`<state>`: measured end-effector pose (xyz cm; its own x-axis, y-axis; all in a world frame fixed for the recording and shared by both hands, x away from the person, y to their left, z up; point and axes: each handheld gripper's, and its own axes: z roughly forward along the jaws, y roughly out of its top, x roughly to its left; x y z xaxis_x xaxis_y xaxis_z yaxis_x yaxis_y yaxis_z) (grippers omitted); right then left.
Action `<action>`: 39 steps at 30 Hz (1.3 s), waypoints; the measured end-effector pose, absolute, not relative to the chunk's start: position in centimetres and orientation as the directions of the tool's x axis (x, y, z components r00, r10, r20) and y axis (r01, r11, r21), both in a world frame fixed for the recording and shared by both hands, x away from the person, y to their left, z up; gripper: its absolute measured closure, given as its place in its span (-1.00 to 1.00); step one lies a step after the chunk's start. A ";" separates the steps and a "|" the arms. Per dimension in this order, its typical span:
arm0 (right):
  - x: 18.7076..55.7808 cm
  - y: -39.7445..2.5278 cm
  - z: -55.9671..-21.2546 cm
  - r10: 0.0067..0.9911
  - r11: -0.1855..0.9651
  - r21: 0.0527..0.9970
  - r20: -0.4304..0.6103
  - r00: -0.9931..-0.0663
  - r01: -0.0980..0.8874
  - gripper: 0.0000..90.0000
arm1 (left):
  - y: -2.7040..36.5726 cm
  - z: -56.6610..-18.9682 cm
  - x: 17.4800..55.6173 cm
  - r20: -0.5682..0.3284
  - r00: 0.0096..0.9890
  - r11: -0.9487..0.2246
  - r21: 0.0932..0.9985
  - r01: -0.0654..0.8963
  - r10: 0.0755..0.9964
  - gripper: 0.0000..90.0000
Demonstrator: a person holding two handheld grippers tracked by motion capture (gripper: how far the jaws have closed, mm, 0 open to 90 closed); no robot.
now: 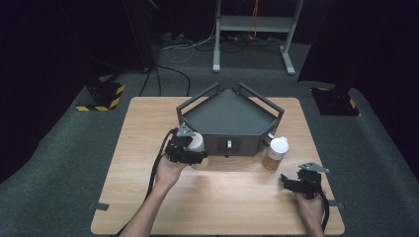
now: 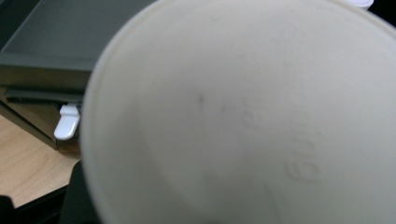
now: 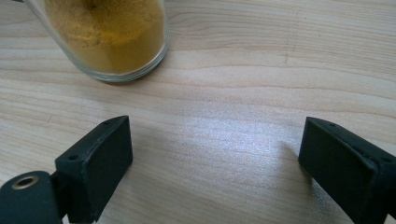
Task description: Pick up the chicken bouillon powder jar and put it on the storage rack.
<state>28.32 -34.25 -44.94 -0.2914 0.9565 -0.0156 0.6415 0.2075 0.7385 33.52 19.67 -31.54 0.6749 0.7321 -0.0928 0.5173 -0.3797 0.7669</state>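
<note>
- Jar with the white lid (image 1: 198, 148) stands at the front-left foot of the dark tray (image 1: 230, 116), near the middle of the bench (image 1: 148, 113); in the left gripper view that lid (image 2: 243, 116) sits very close to the camera, blurred.
- Left hand-held gripper (image 1: 190, 153) is at the jar's 9 o'clock and pressed against it; its jaws are hidden, so I cannot tell whether they clamp the jar.
- Left hand (image 1: 168, 173) and forearm come up from the 6 o'clock edge of the bench, slanting toward 1 o'clock.
- Right hand-held gripper (image 1: 291, 183) is low over the bench toward the 4 o'clock corner, held by the right hand (image 1: 309, 207); it points toward 10 o'clock.
- In the right gripper view its 2 jaws stand wide apart over bare wood with nothing between them (image 3: 215, 154).
- A 2nd jar (image 1: 274, 153), white-capped and holding amber-brown powder, stands at the tray's front-right corner; its glass base (image 3: 112, 42) lies ahead of the right jaws, at their 11 o'clock and apart from them.
- Tray takes up the bench's 12 o'clock half; a white latch (image 2: 67, 122) shows on its front wall beside the lid.
- Open wood runs along the 6 o'clock half between the 2 hands, and along the 9 o'clock side.
</note>
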 end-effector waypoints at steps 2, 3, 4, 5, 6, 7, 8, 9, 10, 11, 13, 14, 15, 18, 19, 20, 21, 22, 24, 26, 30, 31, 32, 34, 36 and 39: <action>28.3 -34.2 -44.9 0.956 0.207 0.739 -0.015 -0.291 0.641 -0.79 | 19.5 -30.9 33.8 -0.093 0.678 -0.382 0.766 0.516 0.729 -0.26; 28.3 -34.2 -44.9 0.956 0.207 0.739 -0.015 -0.291 0.641 -0.79 | 19.4 -30.7 33.9 -0.096 0.680 -0.382 0.767 0.516 0.726 -0.26; 28.3 -34.3 -44.9 0.956 0.207 0.739 -0.016 -0.291 0.641 -0.79 | 19.4 -30.6 34.0 -0.099 0.682 -0.381 0.768 0.515 0.724 -0.26; 28.3 -34.3 -44.9 0.956 0.207 0.739 -0.016 -0.291 0.641 -0.79 | 19.4 -30.4 34.2 -0.105 0.682 -0.377 0.767 0.518 0.724 -0.26; 28.3 -34.2 -44.9 0.957 0.207 0.738 -0.015 -0.291 0.642 -0.79 | 19.4 -30.4 34.2 -0.105 0.682 -0.377 0.767 0.518 0.724 -0.26; 28.3 -34.2 -44.9 0.957 0.207 0.738 -0.015 -0.291 0.642 -0.79 | 19.4 -30.1 34.3 -0.106 0.684 -0.379 0.767 0.518 0.722 -0.26; 28.3 -34.3 -44.9 0.956 0.208 0.739 -0.016 -0.291 0.641 -0.79 | 19.2 -29.7 34.5 -0.105 0.686 -0.381 0.766 0.518 0.720 -0.26; 28.3 -34.2 -44.9 0.957 0.207 0.739 -0.015 -0.291 0.642 -0.79 | 19.1 -29.5 34.6 -0.104 0.687 -0.384 0.765 0.517 0.719 -0.26; 28.3 -34.2 -44.9 0.957 0.207 0.739 -0.015 -0.291 0.642 -0.79 | 19.1 -29.5 34.6 -0.104 0.687 -0.384 0.765 0.517 0.719 -0.26; 28.3 -34.2 -44.9 0.957 0.207 0.738 -0.015 -0.291 0.642 -0.79 | 18.9 -29.0 34.9 -0.096 0.693 -0.393 0.764 0.511 0.715 -0.26; 28.3 -34.3 -44.9 0.956 0.207 0.739 -0.016 -0.291 0.641 -0.79 | 18.8 -28.8 34.9 -0.096 0.693 -0.393 0.764 0.511 0.714 -0.26; 28.3 -34.3 -44.9 0.956 0.207 0.739 -0.016 -0.291 0.641 -0.79 | 18.6 -28.4 35.1 -0.089 0.699 -0.402 0.763 0.506 0.710 -0.26; 28.3 -34.2 -44.9 0.956 0.207 0.739 -0.015 -0.291 0.642 -0.79 | 18.5 -28.2 35.2 -0.088 0.700 -0.403 0.764 0.504 0.709 -0.26; 28.3 -34.3 -44.9 0.956 0.207 0.739 -0.015 -0.291 0.641 -0.79 | 18.3 -27.6 35.6 -0.085 0.703 -0.407 0.763 0.502 0.707 -0.26; 28.3 -34.2 -44.9 0.957 0.207 0.739 -0.015 -0.291 0.642 -0.79 | 18.2 -27.4 35.7 -0.085 0.703 -0.406 0.764 0.501 0.706 -0.26; 28.3 -34.2 -44.9 0.957 0.207 0.739 -0.015 -0.291 0.642 -0.79 | 18.2 -27.4 35.7 -0.085 0.703 -0.406 0.764 0.501 0.706 -0.26; 28.3 -34.3 -44.9 0.956 0.208 0.739 -0.016 -0.292 0.641 -0.79 | 18.2 -27.1 36.0 -0.086 0.704 -0.407 0.764 0.500 0.705 -0.26; 28.3 -34.2 -44.9 0.957 0.207 0.739 -0.015 -0.291 0.642 -0.79 | 18.1 -26.9 36.1 -0.087 0.703 -0.407 0.763 0.502 0.706 -0.26; 28.3 -34.2 -44.9 0.957 0.207 0.739 -0.015 -0.291 0.642 -0.79 | 18.1 -26.7 36.3 -0.089 0.702 -0.404 0.764 0.503 0.707 -0.26; 28.3 -34.3 -44.9 0.956 0.207 0.739 -0.016 -0.291 0.641 -0.79 | 18.0 -26.3 36.5 -0.091 0.697 -0.401 0.762 0.509 0.712 -0.26; 28.3 -34.2 -44.9 0.957 0.207 0.739 -0.015 -0.291 0.642 -0.79 | 17.9 -25.6 36.9 -0.088 0.691 -0.399 0.761 0.511 0.718 -0.26; 28.3 -34.2 -44.9 0.957 0.207 0.739 -0.015 -0.291 0.642 -0.79 | 17.9 -25.4 37.1 -0.089 0.689 -0.396 0.763 0.511 0.719 -0.26; 28.3 -34.2 -44.9 0.957 0.207 0.739 -0.015 -0.291 0.642 -0.79 | 17.9 -25.2 37.3 -0.091 0.687 -0.394 0.762 0.514 0.721 -0.26; 28.3 -34.2 -44.9 0.957 0.207 0.739 -0.015 -0.291 0.642 -0.79 | 17.8 -24.7 37.8 -0.091 0.681 -0.391 0.760 0.519 0.726 -0.26; 28.3 -34.2 -44.9 0.956 0.207 0.738 -0.016 -0.291 0.642 -0.79 | 17.6 -24.3 38.3 -0.085 0.680 -0.399 0.754 0.522 0.728 -0.26; 28.3 -34.2 -44.9 0.957 0.207 0.738 -0.016 -0.291 0.642 -0.79 | 17.3 -24.0 38.6 -0.076 0.677 -0.406 0.748 0.524 0.732 -0.26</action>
